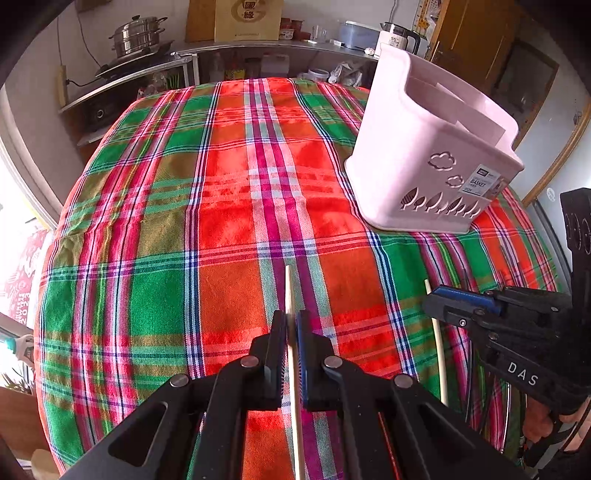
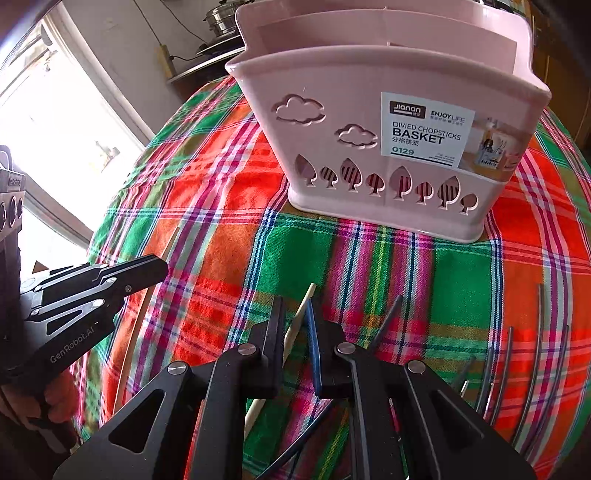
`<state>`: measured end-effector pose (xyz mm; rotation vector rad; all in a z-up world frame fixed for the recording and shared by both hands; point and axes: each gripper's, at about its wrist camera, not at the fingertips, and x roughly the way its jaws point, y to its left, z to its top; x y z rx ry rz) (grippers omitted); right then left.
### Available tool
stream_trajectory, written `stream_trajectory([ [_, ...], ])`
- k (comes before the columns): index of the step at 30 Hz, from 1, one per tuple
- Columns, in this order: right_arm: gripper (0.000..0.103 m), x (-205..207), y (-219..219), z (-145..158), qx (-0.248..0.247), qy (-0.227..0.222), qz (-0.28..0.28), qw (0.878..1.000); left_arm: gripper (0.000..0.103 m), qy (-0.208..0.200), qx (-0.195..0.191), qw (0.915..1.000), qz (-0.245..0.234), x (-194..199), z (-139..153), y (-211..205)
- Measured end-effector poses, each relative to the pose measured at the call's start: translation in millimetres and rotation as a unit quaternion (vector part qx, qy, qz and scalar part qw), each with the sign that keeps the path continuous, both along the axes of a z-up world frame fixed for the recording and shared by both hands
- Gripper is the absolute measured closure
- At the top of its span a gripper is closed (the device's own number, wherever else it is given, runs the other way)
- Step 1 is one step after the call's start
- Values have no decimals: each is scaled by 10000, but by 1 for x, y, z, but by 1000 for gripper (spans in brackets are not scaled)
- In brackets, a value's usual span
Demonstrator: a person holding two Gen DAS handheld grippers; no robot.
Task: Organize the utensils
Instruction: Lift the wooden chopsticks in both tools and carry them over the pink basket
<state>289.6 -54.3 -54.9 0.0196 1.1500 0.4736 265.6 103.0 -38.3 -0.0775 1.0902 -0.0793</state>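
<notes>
In the left wrist view my left gripper (image 1: 291, 318) is shut on a pale wooden chopstick (image 1: 289, 288) that sticks out ahead of the jaws over the plaid cloth. In the right wrist view my right gripper (image 2: 295, 308) stands slightly open. A second pale chopstick (image 2: 300, 314) lies slanted in the gap with room beside it. The pink divided chopstick basket (image 2: 354, 74) stands upright just beyond, to the right in the left wrist view (image 1: 417, 155). The right gripper (image 1: 432, 300) also shows low on the right there. The left gripper (image 2: 160, 269) shows at the left edge here.
Several dark and metal chopsticks (image 2: 539, 332) lie on the plaid tablecloth (image 1: 221, 206) right of my right gripper, one (image 2: 386, 319) close beside its fingers. A shelf with a steamer pot (image 1: 136, 35) and a kettle (image 1: 399, 37) stands behind the round table. A bright window (image 2: 55, 122) is at left.
</notes>
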Motion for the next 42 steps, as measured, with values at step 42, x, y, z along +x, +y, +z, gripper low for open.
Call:
stream_trajectory([
  [42,98,-49,-26,136,879,-2013,30,9756,99,-1873,-37,9822,-151,-33,167,-8],
])
